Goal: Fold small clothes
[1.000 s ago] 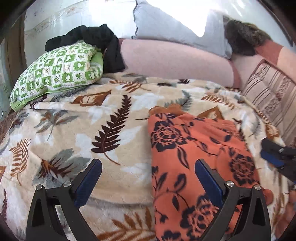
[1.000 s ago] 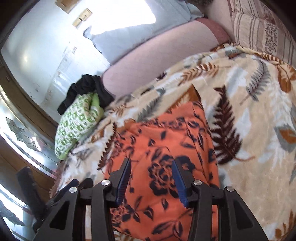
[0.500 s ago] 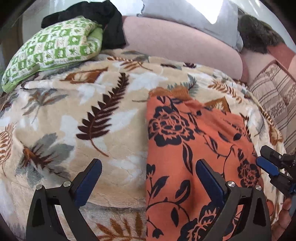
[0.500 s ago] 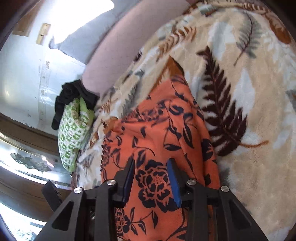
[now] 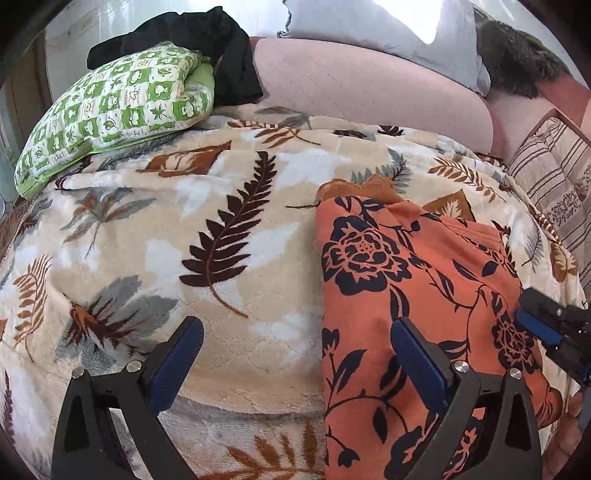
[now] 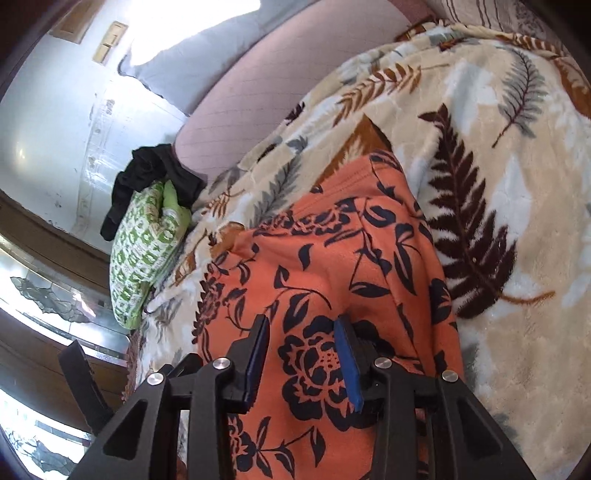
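Pillows crowd the far side of the bed: a green checked pillow (image 5: 114, 110) at the left with a black garment (image 5: 207, 48) slumped over its top edge, a long pink bolster (image 5: 369, 96) behind, a grey cushion (image 5: 388, 33) leaning on that, and a striped cushion (image 5: 554, 184) off to the right. Under everything I see the cream blanket (image 5: 184, 221) with its big brown fern leaves, rumpled but open in front of my left tool (image 5: 295, 354).

That left tool hangs with its blue pads wide apart, one over bare blanket, the other over cloth, gripping nothing. My right tool (image 6: 301, 354) sits low over the orange garment (image 6: 332, 277); its jaws have just been closing and now stand narrowly apart, with a black printed rose between the pads, though I cannot tell if they pinch the fabric.

The garment lies on the blanket's right half, orange with dark navy roses and vines, folded into a long strip running away from me, with soft ridges along it. A brownish edge (image 5: 362, 186) peeks out at its far end.
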`<state>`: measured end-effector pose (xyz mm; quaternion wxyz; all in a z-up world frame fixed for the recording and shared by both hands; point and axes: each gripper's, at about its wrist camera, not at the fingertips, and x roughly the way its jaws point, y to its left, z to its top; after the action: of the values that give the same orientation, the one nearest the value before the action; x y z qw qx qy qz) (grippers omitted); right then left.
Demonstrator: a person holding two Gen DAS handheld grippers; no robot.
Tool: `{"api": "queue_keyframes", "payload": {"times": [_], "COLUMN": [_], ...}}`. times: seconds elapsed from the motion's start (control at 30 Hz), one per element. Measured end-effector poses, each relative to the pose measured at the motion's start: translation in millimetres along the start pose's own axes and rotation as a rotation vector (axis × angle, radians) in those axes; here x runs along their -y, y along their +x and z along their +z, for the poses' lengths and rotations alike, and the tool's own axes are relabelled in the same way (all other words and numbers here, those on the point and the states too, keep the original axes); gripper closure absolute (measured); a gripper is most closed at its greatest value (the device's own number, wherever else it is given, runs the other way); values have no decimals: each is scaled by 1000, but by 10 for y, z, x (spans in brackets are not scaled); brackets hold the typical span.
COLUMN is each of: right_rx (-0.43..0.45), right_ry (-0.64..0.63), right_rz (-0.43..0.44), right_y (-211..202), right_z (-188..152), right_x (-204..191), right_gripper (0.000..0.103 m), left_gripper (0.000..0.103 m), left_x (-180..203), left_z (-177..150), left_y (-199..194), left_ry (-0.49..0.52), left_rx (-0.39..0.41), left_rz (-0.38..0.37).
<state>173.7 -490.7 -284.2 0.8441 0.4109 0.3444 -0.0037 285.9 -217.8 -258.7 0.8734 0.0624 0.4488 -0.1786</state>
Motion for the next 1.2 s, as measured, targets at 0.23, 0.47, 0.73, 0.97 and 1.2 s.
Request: {"api": "queue_keyframes", "payload": {"times": [0.23,0.47,0.73,0.97,1.2], "right_rx": [-26,-33,-24,-16,-50], "right_ry": [-25,-25,-6,-49,-74], "right_rz": [-61,-52,-12,13,56], "right_y": [125,158,34,-223,-437], "right_z": [-21,-15,-20,-84,-253], "right_x": [-29,-5,-3,-106,-89], "right_gripper": [57,57,57,57,57], "left_gripper": [1,1,1,1,1], "left_x": [72,94,104,83,-104], "left_z": [-35,-46,-89,-205,-436], "left_y": [47,43,-72,-306,-360], "left_ry": [49,62,78,129,106], "left_rx": [-2,8,24,55,7], "left_rz": [36,49,58,62,36]}}
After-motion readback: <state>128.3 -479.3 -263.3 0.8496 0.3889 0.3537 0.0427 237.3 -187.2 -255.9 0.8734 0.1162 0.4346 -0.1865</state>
